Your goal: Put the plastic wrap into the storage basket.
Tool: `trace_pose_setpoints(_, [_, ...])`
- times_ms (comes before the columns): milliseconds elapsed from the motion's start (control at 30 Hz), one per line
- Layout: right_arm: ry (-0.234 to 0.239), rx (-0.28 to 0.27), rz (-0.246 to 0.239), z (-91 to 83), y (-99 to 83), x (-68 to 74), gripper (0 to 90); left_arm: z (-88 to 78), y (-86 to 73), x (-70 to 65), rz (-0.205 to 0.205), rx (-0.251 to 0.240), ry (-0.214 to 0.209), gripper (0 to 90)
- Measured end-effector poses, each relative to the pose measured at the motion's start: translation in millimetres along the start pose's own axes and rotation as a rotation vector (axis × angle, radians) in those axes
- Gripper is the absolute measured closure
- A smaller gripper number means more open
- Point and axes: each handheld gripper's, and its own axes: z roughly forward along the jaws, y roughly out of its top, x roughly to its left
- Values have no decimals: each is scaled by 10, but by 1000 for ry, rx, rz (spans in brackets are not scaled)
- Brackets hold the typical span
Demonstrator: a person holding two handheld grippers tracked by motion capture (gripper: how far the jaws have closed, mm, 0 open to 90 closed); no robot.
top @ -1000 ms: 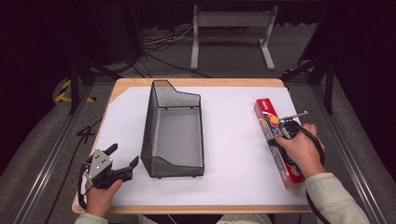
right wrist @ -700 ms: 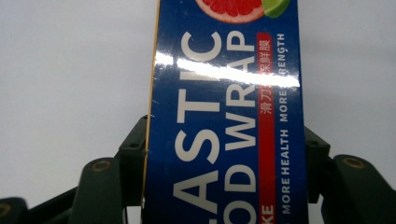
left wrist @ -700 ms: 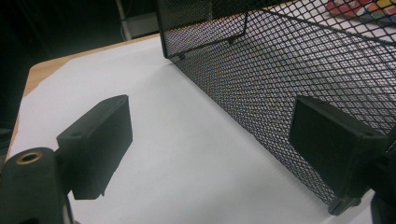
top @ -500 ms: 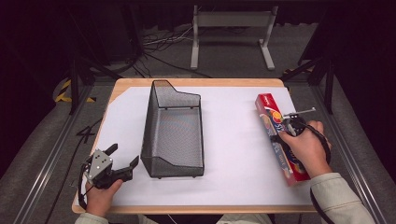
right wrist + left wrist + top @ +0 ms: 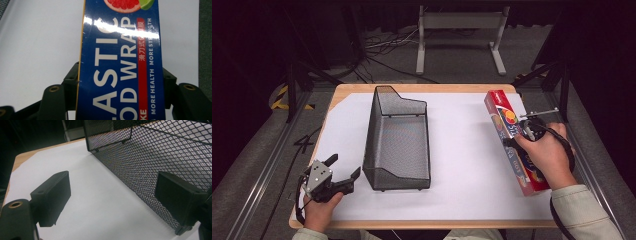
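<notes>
The blue and red box (image 5: 120, 62) carries white lettering, cut off, "ASTIC OD WRAP", and "MORE HEALTH MORE STRENGTH" beside a red strip of Chinese characters.

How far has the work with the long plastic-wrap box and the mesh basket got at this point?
Early stage. Done: the right gripper has its jaws clamped on both long sides of the long blue-and-red plastic-wrap box, at the table's right. In hand: that grip. Likely left: carrying the box to the black wire-mesh basket, which looks empty. The left gripper waits open beside the basket's near corner, holding nothing.
</notes>
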Motion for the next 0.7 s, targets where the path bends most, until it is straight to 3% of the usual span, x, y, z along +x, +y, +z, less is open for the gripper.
trace_pose_setpoints(333, [25,-23,-8,-150,58,73,392,3,0,-3,1,2,0,145])
trace_pose_setpoints(533, [52,-29,-11,-199,130,235,391,-2,0,-3,2,1,0,145])
trace_pose_setpoints(700, [83,-27,-53,-205,208,424,392,-16,-10,3,0,3,3,145])
